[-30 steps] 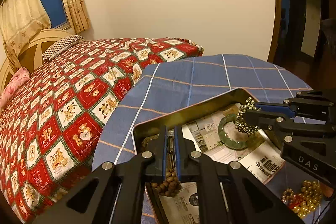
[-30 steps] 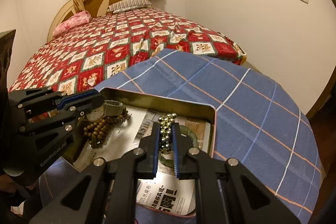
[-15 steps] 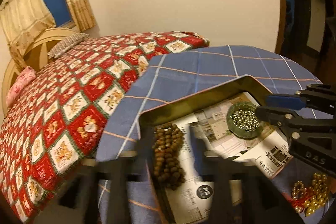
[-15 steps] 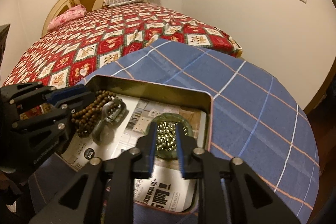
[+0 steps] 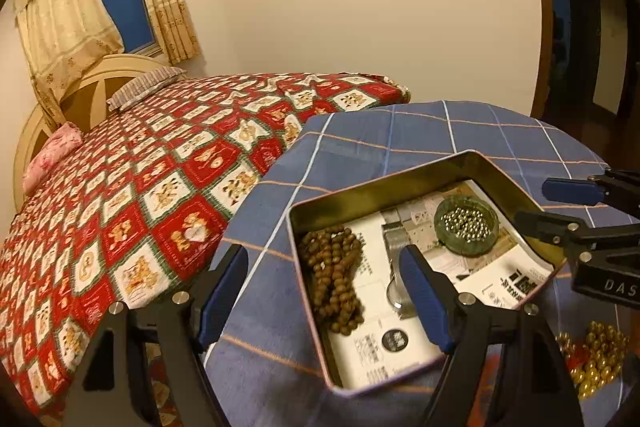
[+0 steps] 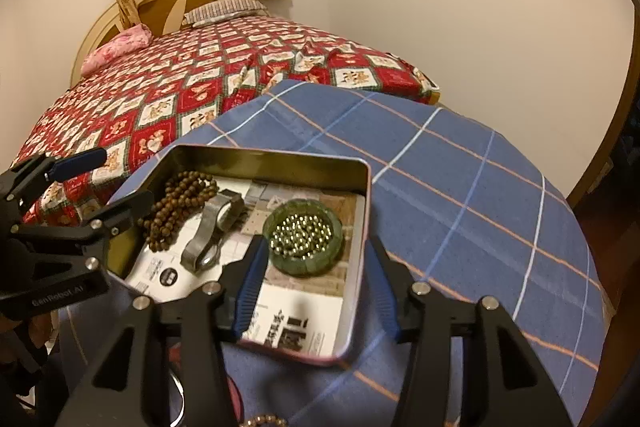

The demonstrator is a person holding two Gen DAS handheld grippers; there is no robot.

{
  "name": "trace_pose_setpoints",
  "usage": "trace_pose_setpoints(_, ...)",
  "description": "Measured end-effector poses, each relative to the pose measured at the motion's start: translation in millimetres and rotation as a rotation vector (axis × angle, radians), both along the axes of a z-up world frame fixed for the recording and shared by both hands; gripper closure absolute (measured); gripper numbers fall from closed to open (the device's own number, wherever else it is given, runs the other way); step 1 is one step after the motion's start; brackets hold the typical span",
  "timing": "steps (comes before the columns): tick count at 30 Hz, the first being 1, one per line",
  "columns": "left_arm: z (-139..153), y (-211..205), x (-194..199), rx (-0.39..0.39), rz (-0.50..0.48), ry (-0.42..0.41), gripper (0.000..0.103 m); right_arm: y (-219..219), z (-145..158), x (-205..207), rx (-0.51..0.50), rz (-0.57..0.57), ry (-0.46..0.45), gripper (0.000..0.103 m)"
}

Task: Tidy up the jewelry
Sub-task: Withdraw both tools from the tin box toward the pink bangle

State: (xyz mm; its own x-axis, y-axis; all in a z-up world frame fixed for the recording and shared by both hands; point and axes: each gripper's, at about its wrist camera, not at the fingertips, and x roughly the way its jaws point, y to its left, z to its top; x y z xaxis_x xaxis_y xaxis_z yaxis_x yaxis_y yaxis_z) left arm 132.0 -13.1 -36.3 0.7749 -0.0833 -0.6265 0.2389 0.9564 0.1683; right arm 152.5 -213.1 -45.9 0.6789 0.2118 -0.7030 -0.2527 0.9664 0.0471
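A gold tin (image 5: 400,183) (image 6: 280,159) lined with printed paper sits on the blue checked tablecloth. In it lie a string of brown wooden beads (image 5: 334,287) (image 6: 176,211), a silver watch (image 5: 396,267) (image 6: 212,231) and a green bangle (image 5: 466,225) (image 6: 304,235) with a small metallic bead bracelet heaped inside it. My left gripper (image 5: 324,291) (image 6: 108,183) hovers at the tin's left end. Its jaws are opening wide and touch nothing; the brown beads lie below the gap. My right gripper (image 6: 318,279) (image 5: 556,205) stands just short of the bangle, its jaws opening with nothing gripped.
Gold beads with a red piece (image 5: 596,359) lie on the cloth outside the tin, near the right gripper. Another bead bracelet (image 6: 264,421) shows at the bottom edge. A bed with a red patchwork quilt (image 5: 160,195) adjoins the round table (image 6: 460,187) on the far left.
The left gripper let go of the brown beads and the right let go of the metallic bracelet, which now lies inside the bangle. Both jaws have spread and both grippers have drawn back.
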Motion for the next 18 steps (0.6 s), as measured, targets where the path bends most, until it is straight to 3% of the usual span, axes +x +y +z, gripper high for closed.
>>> trace_pose_setpoints(10, -4.8, -0.5, -40.5, 0.057, 0.015, -0.025, 0.025, -4.9, 6.5, -25.5, -0.004, -0.021, -0.019, 0.042)
trace_pose_setpoints(18, -19.6, -9.1, -64.3, 0.04, -0.017, 0.03, 0.025, -5.6, 2.2, -46.2, -0.015, -0.022, -0.012, 0.041)
